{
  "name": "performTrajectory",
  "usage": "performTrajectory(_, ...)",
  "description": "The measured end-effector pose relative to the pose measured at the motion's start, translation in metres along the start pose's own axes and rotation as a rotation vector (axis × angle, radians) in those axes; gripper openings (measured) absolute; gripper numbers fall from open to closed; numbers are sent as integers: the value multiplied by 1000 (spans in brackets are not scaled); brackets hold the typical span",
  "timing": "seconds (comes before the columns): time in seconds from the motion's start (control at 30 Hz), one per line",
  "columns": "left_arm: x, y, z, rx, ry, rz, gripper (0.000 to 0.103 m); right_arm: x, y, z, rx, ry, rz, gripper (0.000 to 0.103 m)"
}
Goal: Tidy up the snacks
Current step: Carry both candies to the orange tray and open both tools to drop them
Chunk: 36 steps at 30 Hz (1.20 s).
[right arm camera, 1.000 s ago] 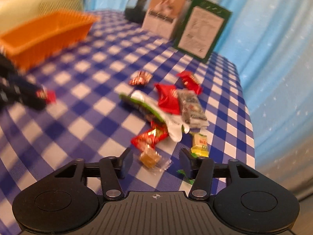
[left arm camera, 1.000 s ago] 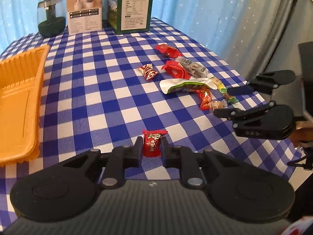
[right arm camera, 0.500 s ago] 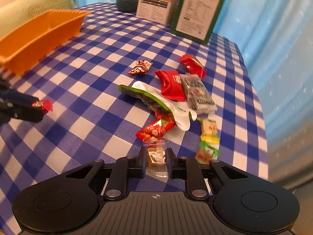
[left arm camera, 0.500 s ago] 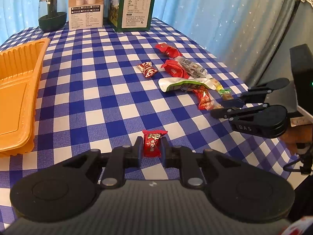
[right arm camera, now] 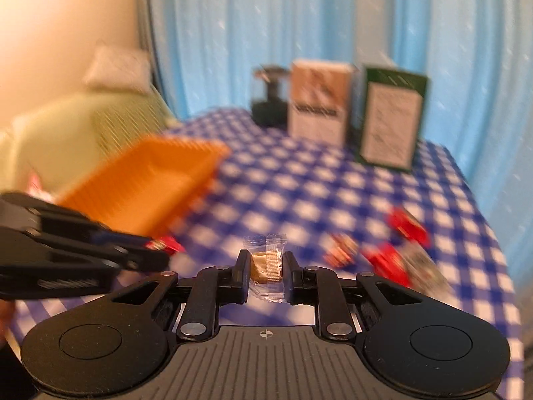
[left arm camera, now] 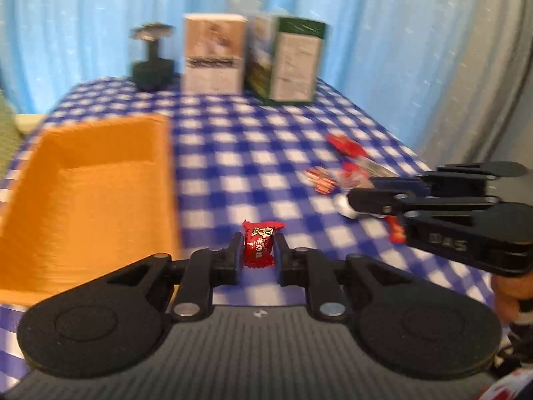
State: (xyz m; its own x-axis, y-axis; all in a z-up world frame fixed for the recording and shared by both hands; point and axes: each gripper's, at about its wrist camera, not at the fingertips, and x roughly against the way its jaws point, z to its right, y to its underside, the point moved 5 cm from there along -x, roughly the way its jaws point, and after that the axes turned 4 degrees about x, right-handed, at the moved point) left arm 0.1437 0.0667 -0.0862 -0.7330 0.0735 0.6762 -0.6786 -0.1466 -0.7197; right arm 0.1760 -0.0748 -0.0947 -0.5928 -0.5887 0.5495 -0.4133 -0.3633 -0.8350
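I have the left gripper [left arm camera: 258, 250] clamped on a red wrapped candy [left arm camera: 261, 245], and the right gripper [right arm camera: 265, 268] clamped on a clear-wrapped tan candy [right arm camera: 268, 266], both lifted above the checkered worktop [left arm camera: 266, 180]. The orange tray [left arm camera: 96, 193] appears empty from the left view, so sorting has barely begun; several snacks [right arm camera: 383, 253] remain loose on the worktop. Only the right view shows the tan candy clearly.
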Motion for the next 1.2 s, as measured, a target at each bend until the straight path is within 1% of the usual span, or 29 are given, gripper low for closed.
performTrajectory(0.1, 9, -15, -36, 19, -80, 33, 16, -15, -25, -28, -20, -53, 47, 20)
performTrajectory(0.17, 13, -23, -60, 24, -126, 50, 16, -28, -36, -46, -19, -82, 50, 20)
performTrajectory(0.23, 17, -26, -83, 38, -152, 59, 16, -42, -45, -65, -1, -109, 47, 20)
performTrajectory(0.37, 17, -24, -124, 54, -213, 57, 16, -71, -49, -98, 40, -162, 32, 20)
performTrajectory(0.47, 14, -20, -142, 78, -237, 45, 16, -88, -44, -113, 54, -183, 15, 20)
performTrajectory(0.6, 13, -14, -158, 126, -239, 28, 16, -103, -41, -119, 46, -200, 2, 20)
performTrajectory(0.77, 13, -12, -163, 150, -247, 18, 17, -113, -42, -118, 39, -210, 0, 20)
performTrajectory(0.8, 12, -12, -165, 153, -249, 14, 18, -114, -42, -118, 37, -211, -1, 20)
performTrajectory(0.87, 11, -12, -167, 156, -264, 7, 28, -115, -41, -118, 32, -217, -4, 20)
performTrajectory(0.9, 12, -11, -169, 156, -269, 8, 31, -114, -41, -118, 30, -219, -4, 20)
performTrajectory(1.1, 18, -11, -177, 196, -286, 28, 31, -112, -40, -120, 27, -236, 0, 20)
performTrajectory(1.17, 19, -11, -178, 197, -289, 33, 34, -112, -40, -122, 32, -244, 3, 20)
performTrajectory(1.2, 19, -11, -177, 197, -289, 35, 37, -112, -39, -123, 36, -247, 6, 20)
